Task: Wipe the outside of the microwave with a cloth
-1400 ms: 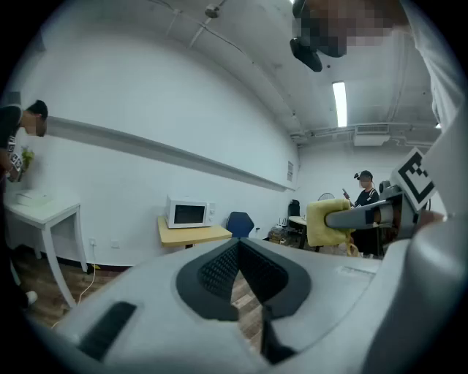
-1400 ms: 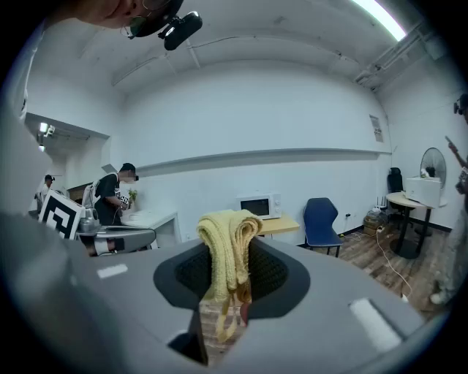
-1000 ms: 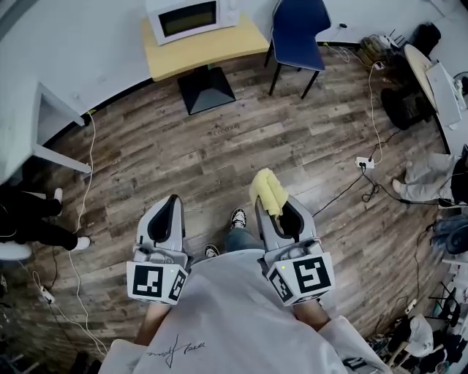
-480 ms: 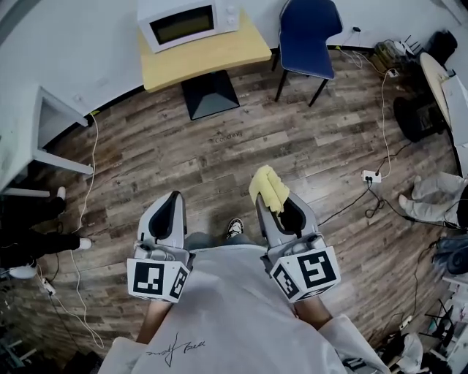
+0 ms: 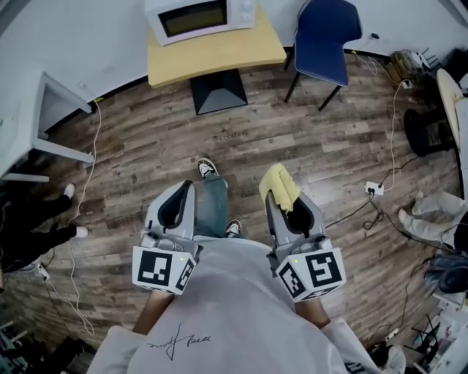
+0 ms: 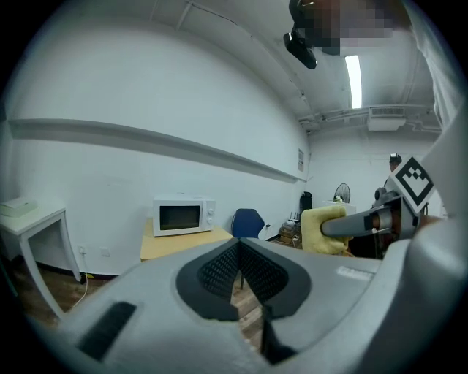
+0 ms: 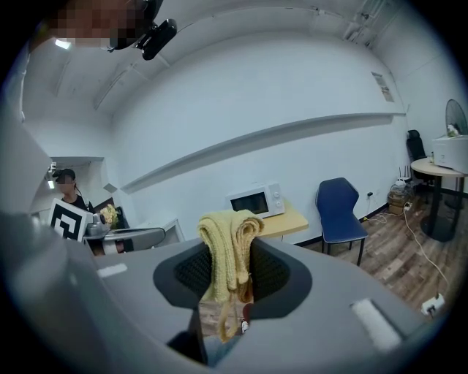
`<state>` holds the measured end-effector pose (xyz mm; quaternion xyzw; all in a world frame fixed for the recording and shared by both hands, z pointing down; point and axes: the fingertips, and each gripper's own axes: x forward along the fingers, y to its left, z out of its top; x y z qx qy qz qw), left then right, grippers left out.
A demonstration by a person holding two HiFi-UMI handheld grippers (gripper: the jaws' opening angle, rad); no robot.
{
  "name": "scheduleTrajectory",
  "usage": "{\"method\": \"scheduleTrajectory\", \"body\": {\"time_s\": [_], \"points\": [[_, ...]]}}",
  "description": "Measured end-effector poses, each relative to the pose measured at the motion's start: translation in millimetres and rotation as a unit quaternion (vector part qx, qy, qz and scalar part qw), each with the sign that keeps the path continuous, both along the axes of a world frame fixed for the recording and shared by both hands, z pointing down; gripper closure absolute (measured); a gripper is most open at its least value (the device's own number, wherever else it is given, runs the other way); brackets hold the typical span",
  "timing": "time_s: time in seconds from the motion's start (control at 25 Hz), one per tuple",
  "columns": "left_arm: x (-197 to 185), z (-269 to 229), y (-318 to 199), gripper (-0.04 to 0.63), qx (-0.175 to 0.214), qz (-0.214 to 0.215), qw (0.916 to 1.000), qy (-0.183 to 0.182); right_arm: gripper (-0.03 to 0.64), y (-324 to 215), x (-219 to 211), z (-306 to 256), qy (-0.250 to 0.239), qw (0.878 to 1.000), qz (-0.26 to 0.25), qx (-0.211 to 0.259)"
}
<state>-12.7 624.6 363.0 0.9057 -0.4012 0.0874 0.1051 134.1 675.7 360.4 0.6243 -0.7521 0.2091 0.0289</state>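
I see right gripper (image 5: 289,204) pinching the yellow cloth (image 5: 279,182) | left gripper (image 5: 180,191) jaws pressed together, empty as far as I can tell | microwave (image 5: 201,17) on table (image 5: 219,55), well apart from both

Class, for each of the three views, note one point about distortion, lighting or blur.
Head view: fisheye bends the floorboards, and the microwave looks sharp. Left gripper view: dark round vignette, and the ceiling light strip is blown out. Right gripper view: the wall rail curves, and the close cloth looks sharp.
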Motion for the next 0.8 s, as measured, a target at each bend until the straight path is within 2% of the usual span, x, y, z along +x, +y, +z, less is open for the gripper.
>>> {"method": "scheduleTrajectory", "body": {"time_s": [0.16,0.4,0.64,0.8], "points": [[13,5,-43,0.607,-0.002,0.009,0.9999,0.01,0.499,-40,6,0,0.008,1.0,-0.001,-0.002],[31,-2,-133,0.607,0.004,0.016,0.9996,0.022,0.5,-126,17,-10,0.032,0.999,-0.001,-0.006],[20,-5,-235,0.607,0.004,-0.005,0.9998,0.021,0.512,-236,11,-19,0.053,0.998,-0.022,-0.015],[6,-16,-306,0.607,0.015,-0.026,0.9989,0.037,0.512,-312,2,-24,0.045,0.998,-0.045,-0.027]]}}
